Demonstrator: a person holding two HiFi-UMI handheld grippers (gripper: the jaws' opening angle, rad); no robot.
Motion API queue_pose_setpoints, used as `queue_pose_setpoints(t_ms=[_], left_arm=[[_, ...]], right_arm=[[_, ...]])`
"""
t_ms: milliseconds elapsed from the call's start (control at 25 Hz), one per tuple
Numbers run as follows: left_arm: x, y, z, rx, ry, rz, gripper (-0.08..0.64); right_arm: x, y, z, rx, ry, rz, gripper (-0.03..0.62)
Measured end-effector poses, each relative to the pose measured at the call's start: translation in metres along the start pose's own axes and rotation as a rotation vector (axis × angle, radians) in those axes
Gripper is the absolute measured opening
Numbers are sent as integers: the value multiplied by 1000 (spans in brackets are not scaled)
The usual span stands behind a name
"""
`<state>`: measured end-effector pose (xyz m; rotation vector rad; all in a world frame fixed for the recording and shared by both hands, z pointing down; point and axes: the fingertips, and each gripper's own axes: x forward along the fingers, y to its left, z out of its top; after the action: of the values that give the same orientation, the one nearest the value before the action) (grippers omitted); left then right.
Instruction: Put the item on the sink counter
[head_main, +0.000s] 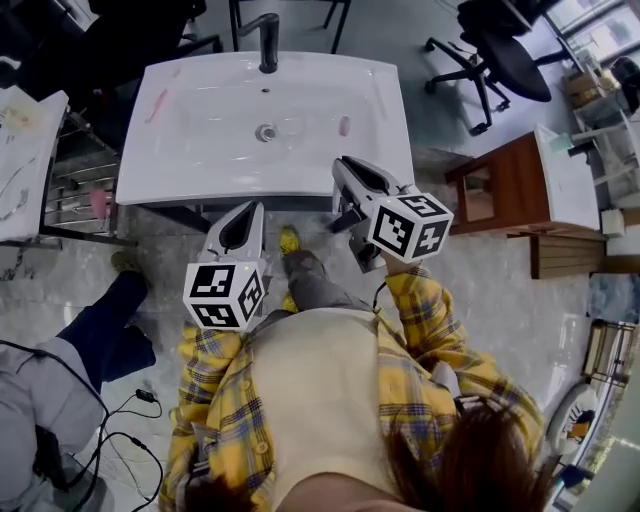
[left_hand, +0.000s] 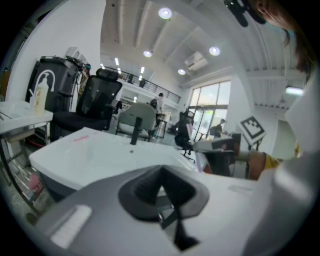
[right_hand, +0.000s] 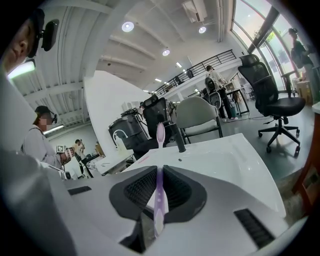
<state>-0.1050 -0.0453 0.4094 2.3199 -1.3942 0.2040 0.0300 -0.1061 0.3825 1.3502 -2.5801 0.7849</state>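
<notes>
Right tool pinches a slim lilac plastic toothbrush; left tool clenched on nothing

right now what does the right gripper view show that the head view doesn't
Only the right gripper view: a purple toothbrush clamped in the right gripper. Only the head view: the left gripper and the person's plaid shirt. Both: the white sink and its black faucet.
</notes>
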Motion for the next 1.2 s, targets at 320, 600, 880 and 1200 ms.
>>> queue_pose_setpoints(t_ms=[320,600,880,1200], left_arm=[[48,29,27,9,-3,16,8],[87,60,46,7,27,45,8],[115,88,63,-2,41,77,8],[144,114,73,-23,46,96,8]], right_arm=[[53,-35,23,-4,24,1,44],[107,-58,47,-24,51,14,44],[149,-81,62,-28,99,10,44],[191,-103,64,-76,178,-2,44]])
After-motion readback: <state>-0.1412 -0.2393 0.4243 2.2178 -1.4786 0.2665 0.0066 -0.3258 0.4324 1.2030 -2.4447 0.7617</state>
